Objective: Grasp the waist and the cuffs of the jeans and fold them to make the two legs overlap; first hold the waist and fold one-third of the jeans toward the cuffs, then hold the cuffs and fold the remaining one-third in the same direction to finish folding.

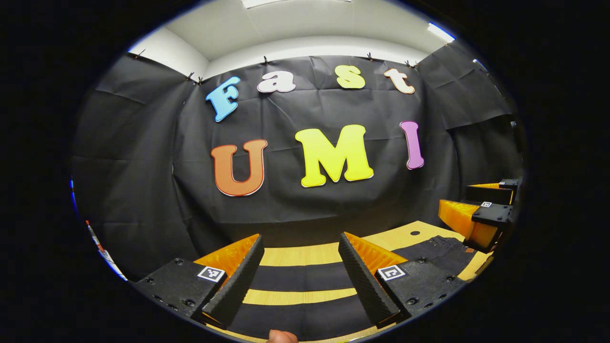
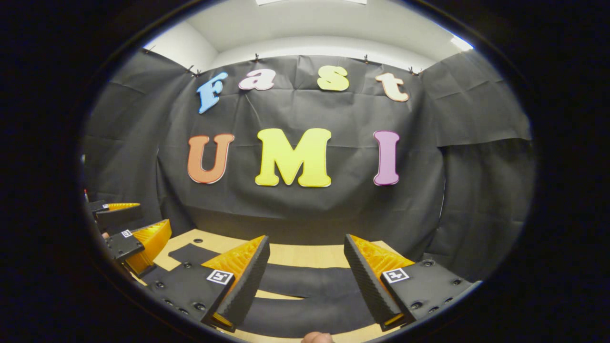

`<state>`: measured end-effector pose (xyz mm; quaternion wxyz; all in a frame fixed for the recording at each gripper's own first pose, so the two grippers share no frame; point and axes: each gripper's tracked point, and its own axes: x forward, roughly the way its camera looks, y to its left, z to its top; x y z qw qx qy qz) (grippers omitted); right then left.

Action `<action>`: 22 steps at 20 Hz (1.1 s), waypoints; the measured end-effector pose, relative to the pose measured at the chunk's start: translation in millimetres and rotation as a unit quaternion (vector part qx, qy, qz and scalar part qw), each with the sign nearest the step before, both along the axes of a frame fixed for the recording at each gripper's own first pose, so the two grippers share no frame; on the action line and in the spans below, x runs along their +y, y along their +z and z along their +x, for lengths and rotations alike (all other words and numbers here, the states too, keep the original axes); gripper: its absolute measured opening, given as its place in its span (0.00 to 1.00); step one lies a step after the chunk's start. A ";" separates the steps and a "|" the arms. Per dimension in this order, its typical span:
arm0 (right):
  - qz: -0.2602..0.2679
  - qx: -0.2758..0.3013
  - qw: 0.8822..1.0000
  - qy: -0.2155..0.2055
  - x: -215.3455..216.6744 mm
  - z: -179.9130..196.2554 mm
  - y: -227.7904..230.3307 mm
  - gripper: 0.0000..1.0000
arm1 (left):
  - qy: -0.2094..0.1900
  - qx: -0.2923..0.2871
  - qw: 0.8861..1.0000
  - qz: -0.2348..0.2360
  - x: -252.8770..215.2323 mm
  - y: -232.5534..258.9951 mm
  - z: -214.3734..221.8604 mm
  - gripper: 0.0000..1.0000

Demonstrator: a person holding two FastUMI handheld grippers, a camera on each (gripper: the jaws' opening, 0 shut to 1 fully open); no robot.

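Dark jeans (image 1: pixel 300 277) lie flat on a wooden table (image 1: pixel 295 255), their two legs crossing below my fingers as separate dark bands with wood between them. A stitched part of the jeans (image 1: pixel 441 247) shows at the right. My left gripper (image 1: pixel 301 237) hovers open above the legs and holds nothing. In the right gripper view the jeans (image 2: pixel 310 286) run under my right gripper (image 2: pixel 306 237), which is open and also holds nothing. The gap between the legs narrows toward the right there. Each view shows the other gripper off to the side: right gripper (image 1: pixel 476 207), left gripper (image 2: pixel 136 224).
The table (image 2: pixel 305 255) ends at the black cloth wall close behind it, and it has a small round hole (image 1: pixel 414 233) near its far right. A person's fingertip (image 1: pixel 281 337) shows at the bottom edge.
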<state>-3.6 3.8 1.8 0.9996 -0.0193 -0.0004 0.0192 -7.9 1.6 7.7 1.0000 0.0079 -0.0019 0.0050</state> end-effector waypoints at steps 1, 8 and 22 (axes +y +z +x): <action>0.001 0.001 1.000 0.000 0.8 0.1 -1.1 0.97 | 0.001 -0.001 1.000 0.000 1.3 1.3 0.9 1.00; 0.002 0.016 1.000 -0.002 12.0 11.2 -12.5 0.93 | -0.009 0.010 1.000 -0.004 8.4 -8.7 9.4 1.00; -0.028 0.078 0.995 -0.046 44.4 21.8 -50.8 0.94 | 0.138 0.325 0.899 -0.260 160.2 -221.8 -64.8 0.99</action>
